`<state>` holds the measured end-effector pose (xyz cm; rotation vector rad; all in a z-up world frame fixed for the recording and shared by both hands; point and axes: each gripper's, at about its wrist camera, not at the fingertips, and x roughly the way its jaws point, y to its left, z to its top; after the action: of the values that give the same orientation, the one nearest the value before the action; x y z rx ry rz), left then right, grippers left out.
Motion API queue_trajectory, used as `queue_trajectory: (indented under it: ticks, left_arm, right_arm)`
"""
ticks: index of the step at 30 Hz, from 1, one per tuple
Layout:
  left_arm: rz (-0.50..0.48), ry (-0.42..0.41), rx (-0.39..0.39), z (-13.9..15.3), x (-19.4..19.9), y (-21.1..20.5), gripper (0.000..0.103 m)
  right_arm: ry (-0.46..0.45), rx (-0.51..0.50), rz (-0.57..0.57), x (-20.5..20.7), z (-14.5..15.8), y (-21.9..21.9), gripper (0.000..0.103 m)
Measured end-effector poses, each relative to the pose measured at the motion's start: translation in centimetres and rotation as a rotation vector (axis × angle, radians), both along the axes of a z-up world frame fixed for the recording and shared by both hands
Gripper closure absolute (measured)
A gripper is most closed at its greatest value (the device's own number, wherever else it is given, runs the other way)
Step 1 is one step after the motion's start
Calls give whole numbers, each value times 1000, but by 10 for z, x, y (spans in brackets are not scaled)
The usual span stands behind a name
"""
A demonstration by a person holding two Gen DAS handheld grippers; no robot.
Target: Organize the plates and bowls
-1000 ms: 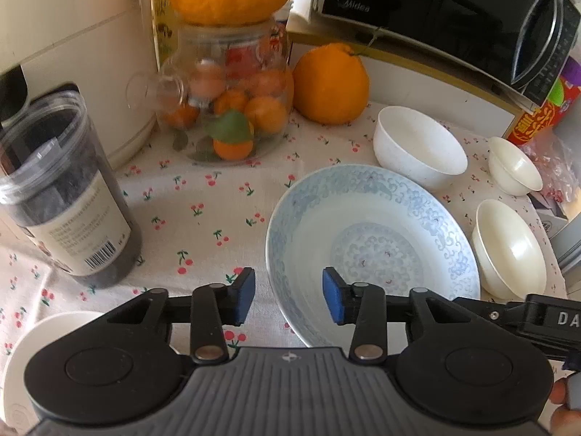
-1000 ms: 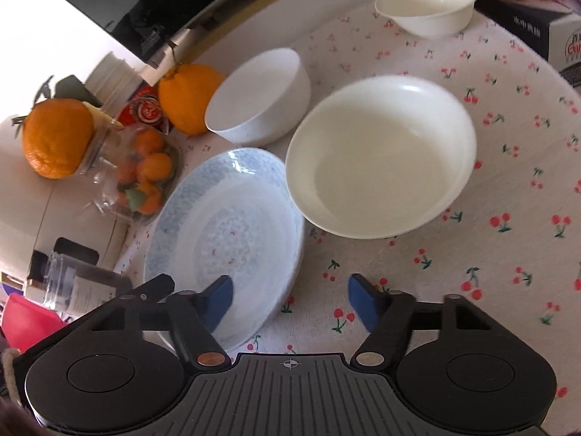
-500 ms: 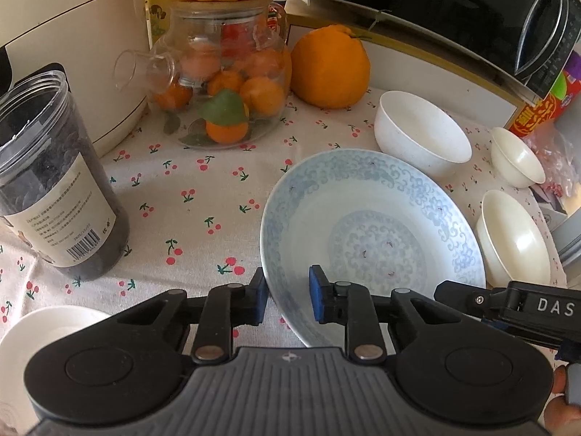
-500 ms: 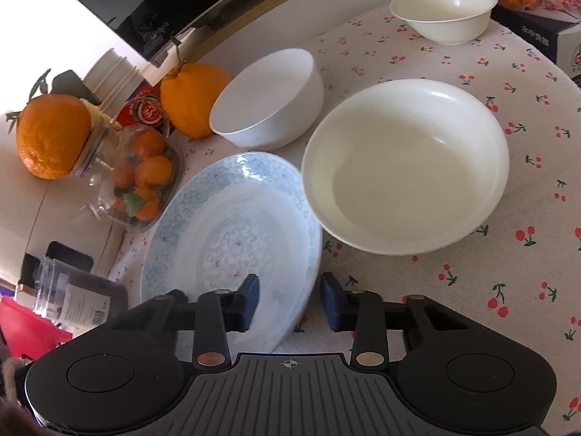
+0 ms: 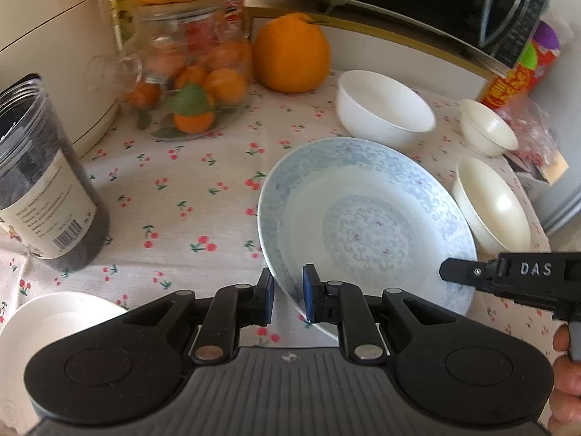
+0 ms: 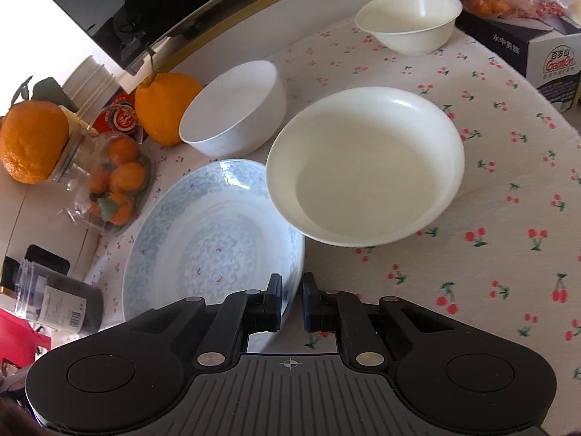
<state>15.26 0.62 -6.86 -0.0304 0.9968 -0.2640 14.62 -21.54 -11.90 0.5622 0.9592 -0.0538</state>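
The round blue-patterned porcelain plate [image 5: 366, 218] lies on the cherry-print surface [image 5: 174, 196], its near rim hidden behind both grippers. The left gripper [image 5: 287, 298] and right gripper [image 6: 291, 299], angled downward, have just been closing their jaws, now pinching opposite edges.

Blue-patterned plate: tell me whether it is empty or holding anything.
Empty. The blue-patterned porcelain plate shows its whole bare patterned inside in both wrist views; nothing lies in it.

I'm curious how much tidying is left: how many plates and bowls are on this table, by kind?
Blue plate: 1
Bowls: 3
Cut-off white dish: 1
Total: 5
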Motion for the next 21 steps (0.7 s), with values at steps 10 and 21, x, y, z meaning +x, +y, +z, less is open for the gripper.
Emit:
queue_trajectory:
  ticks: [10,21]
  left_arm:
    - [-51,16,-17,-5,-6,-16,88]
    - [-80,32,-24,-7,-10,-32,87]
  right_arm:
    - [19,-39,-20,-12,5,-12,92]
    - [44,-45,-29,-25,6,-22,92]
